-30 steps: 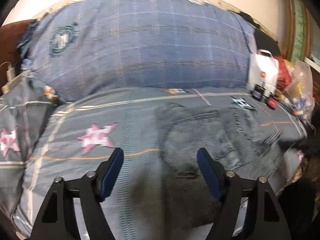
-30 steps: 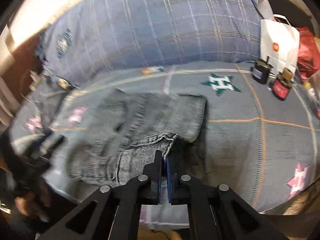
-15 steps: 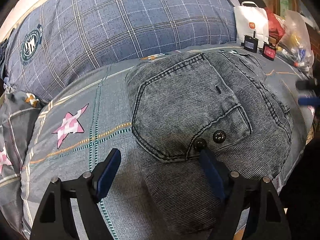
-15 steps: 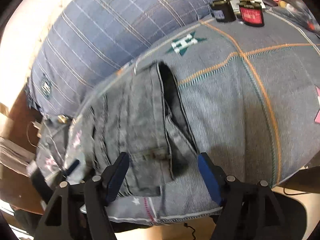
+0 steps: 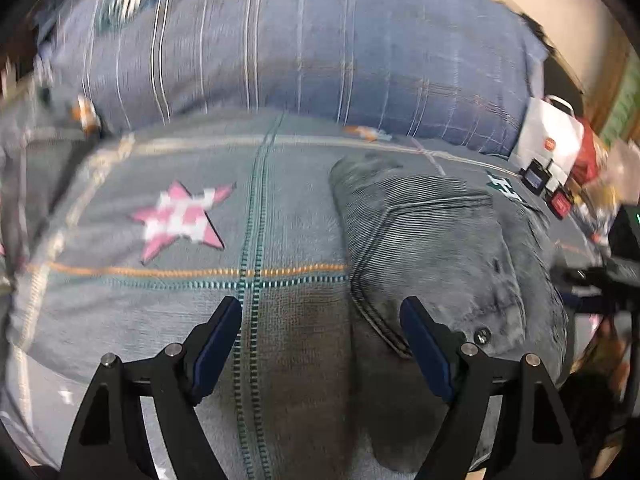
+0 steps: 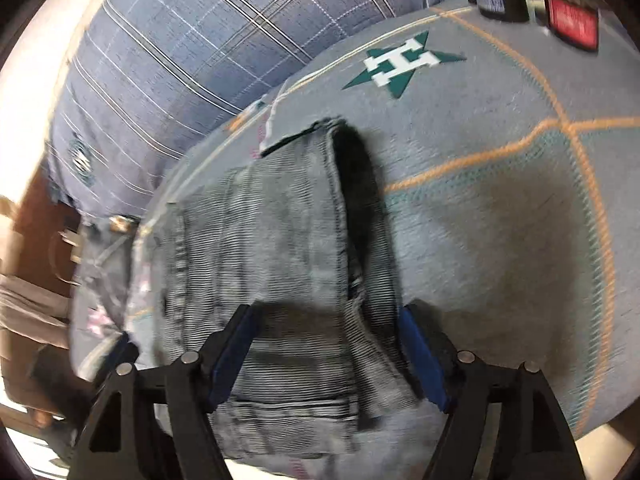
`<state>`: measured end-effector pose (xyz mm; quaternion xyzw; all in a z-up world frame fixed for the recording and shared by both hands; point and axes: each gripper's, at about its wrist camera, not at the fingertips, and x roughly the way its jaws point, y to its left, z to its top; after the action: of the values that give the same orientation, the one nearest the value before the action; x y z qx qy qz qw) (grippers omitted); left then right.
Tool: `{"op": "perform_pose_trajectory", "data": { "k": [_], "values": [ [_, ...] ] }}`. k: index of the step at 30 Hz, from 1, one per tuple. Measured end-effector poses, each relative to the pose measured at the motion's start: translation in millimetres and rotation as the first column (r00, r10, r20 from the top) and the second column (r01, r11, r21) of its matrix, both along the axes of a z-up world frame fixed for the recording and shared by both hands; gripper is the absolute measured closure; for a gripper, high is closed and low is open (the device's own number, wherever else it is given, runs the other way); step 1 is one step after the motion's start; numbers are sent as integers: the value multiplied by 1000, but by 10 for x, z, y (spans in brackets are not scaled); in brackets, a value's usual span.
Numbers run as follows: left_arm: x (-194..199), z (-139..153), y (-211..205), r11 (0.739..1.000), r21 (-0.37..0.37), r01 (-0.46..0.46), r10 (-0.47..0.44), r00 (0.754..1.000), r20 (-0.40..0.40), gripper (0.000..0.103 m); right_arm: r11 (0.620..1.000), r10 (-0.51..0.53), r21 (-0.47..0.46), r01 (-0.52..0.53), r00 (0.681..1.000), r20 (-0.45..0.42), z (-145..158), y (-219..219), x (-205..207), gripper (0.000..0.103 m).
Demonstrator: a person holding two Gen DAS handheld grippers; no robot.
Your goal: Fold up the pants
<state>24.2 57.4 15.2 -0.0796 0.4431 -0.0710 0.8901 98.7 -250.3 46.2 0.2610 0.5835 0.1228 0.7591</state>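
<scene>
The grey denim pants lie folded in a bundle on the bed, back pocket up, right of centre in the left wrist view. My left gripper is open and empty over the bedsheet at the bundle's left edge; its right finger rests over the pocket corner. In the right wrist view the pants lie folded with a dark open edge on the right. My right gripper is open, its fingers either side of the bundle's near end, holding nothing.
A grey bedsheet with pink and green star patches covers the bed. A large blue plaid pillow lies at the back. A white paper bag, small dark and red boxes and clutter stand at the right. The bed's front edge is close below.
My right gripper opened from shut on the denim and let it go. My left gripper has shifted left, off the bundle. The pants lie folded narrower than a second ago.
</scene>
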Motion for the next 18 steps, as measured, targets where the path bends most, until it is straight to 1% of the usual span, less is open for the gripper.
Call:
{"op": "perform_pose_trajectory", "data": {
  "k": [2,3,4,5,6,7,9,10,11,12,13,14,15,16,18],
  "values": [
    [126,-100,26,998,-59,12,-15,998,-55,21,994,50,99,-49,999,-8,30,90,-42,25],
    [182,-152,17,997,-78,16,-22,996,-82,21,991,67,115,-65,998,-8,40,127,-42,25],
    [228,-195,3,995,-93,19,-28,995,-98,20,990,92,111,-92,996,0,52,184,-37,24],
    [235,-189,-14,996,-90,21,-29,996,-81,20,988,114,104,-114,993,1,45,218,-26,24],
    [238,-190,-34,996,-85,29,-36,996,-78,19,988,123,93,-122,992,-7,32,225,-2,24],
    [241,-190,-46,996,-85,35,-42,995,-87,19,991,105,89,-104,994,-7,53,169,37,24],
    [272,-170,-46,993,-113,41,-52,994,-93,19,989,44,143,-47,999,25,107,32,48,24],
    [289,-166,-52,992,-121,45,-57,994,-97,19,985,54,166,-53,999,1,83,28,67,24],
    [312,-186,-53,990,-131,48,-63,992,-108,19,983,91,163,-88,996,-11,85,73,64,24],
    [321,-182,-29,990,-134,51,-66,992,-107,18,982,139,129,-136,990,-13,96,141,68,24],
    [331,-191,-40,989,-135,57,-71,992,-101,16,983,176,65,-174,984,-33,60,217,75,24],
    [333,-198,-66,990,-127,67,-80,991,-104,16,984,176,51,-173,982,-61,-14,232,86,24],
    [343,-188,-84,990,-115,76,-88,991,-103,16,986,156,69,-150,984,-85,-99,234,97,23],
    [348,-171,-86,989,-119,85,-98,990,-102,16,989,132,80,-127,989,-67,-78,236,96,23],
    [355,-162,-93,983,-155,102,-119,988,-102,16,983,127,136,-124,992,-15,77,270,49,23]
  ]
}}
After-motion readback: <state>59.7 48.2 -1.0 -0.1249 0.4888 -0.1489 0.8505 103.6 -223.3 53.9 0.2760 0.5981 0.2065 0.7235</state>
